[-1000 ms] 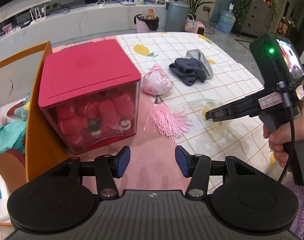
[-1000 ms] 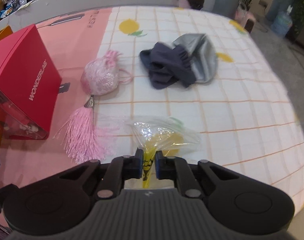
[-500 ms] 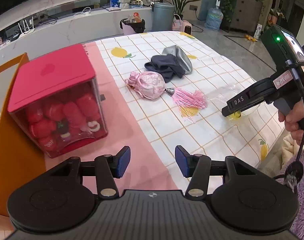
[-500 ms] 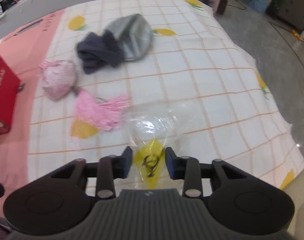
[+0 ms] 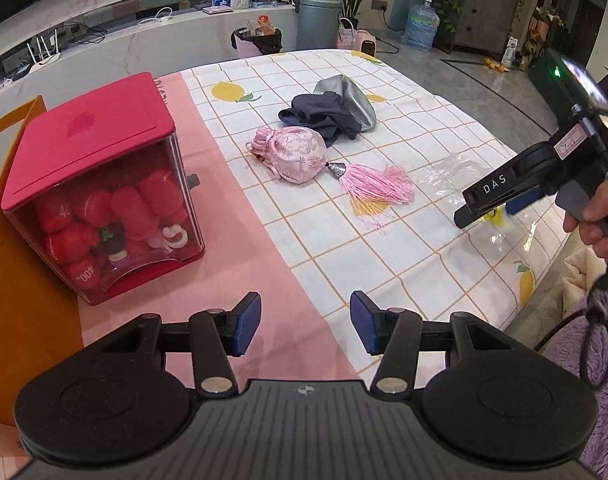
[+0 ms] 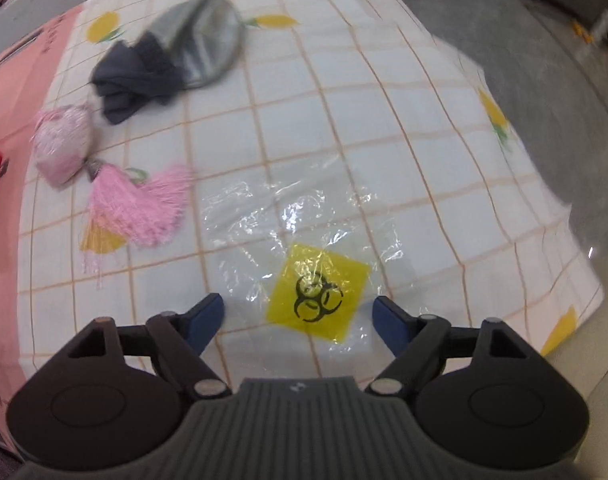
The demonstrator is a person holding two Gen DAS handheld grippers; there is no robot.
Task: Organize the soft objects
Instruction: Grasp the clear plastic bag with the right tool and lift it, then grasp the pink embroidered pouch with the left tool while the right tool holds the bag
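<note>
Plastic bag (image 6: 304,248) released: R gripper (image 6: 298,316) jaws now wide apart, empty; bag lies flat on tablecloth (image 6: 383,120) beside pink tassel (image 6: 136,204). L gripper (image 5: 302,322) open, idle. Bag placed; pouch next, prob.

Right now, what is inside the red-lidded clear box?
The box holds red plush pieces, some bearing white numbers, a dark figure and a small white item. The red lid and the front plush hide whatever lies behind or deeper.
</note>
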